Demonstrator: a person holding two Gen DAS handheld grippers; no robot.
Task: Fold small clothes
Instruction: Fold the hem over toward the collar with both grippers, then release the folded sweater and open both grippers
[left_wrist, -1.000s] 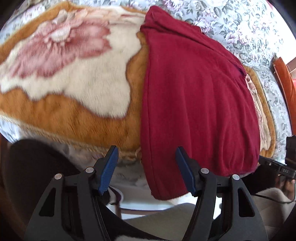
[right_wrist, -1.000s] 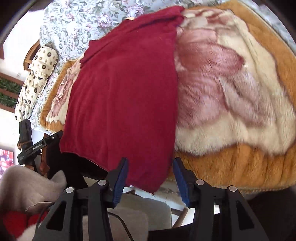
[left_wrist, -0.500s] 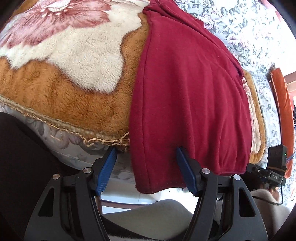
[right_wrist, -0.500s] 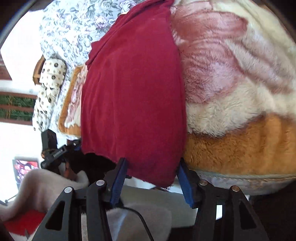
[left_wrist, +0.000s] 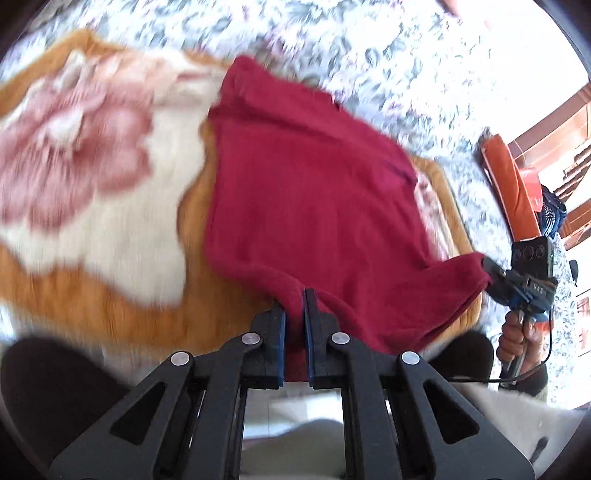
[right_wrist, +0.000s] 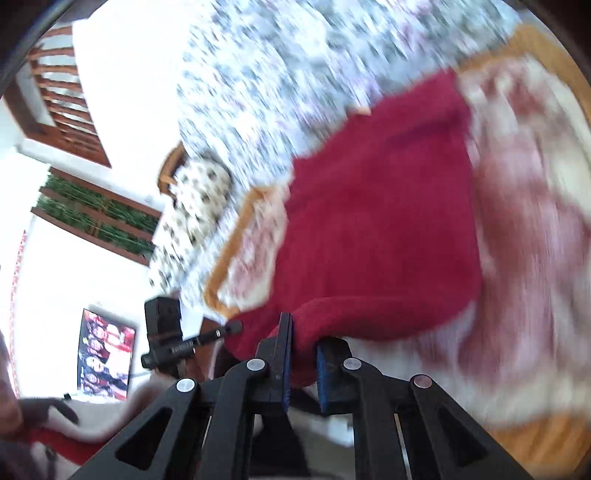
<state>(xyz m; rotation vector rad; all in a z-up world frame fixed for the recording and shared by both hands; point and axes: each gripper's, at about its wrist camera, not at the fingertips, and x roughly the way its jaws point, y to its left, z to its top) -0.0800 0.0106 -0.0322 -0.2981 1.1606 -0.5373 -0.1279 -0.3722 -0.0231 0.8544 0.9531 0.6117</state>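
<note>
Both corners are pinched now, so this is the lift-and-carry part of the fold. Starting on the left: the left gripper (left_wrist: 293, 314) has just clamped its jaws down to a sliver, with the near hem of the red top (left_wrist: 314, 199) bunched between the blue pads. The rest of the top lies flat on the blanket (left_wrist: 110, 229), which covers the floral bedspread (left_wrist: 369, 55), collar end far from the person. Over on the right, the right gripper (right_wrist: 301, 343) has done the same thing: jaws just closed almost all the way on the other hem corner, and you can see it from the left camera too, tugging that corner out to a point. If I were doing this, I'd keep both hands level with each other and the hem taut between them so it doesn't sag in the middle, then carry it up and over toward the collar in one arc. Don't pull too hard sideways or the far end will probably drag across the fuzzy blanket and wrinkle. Set the hem down square on the collar edge before letting go.
</note>
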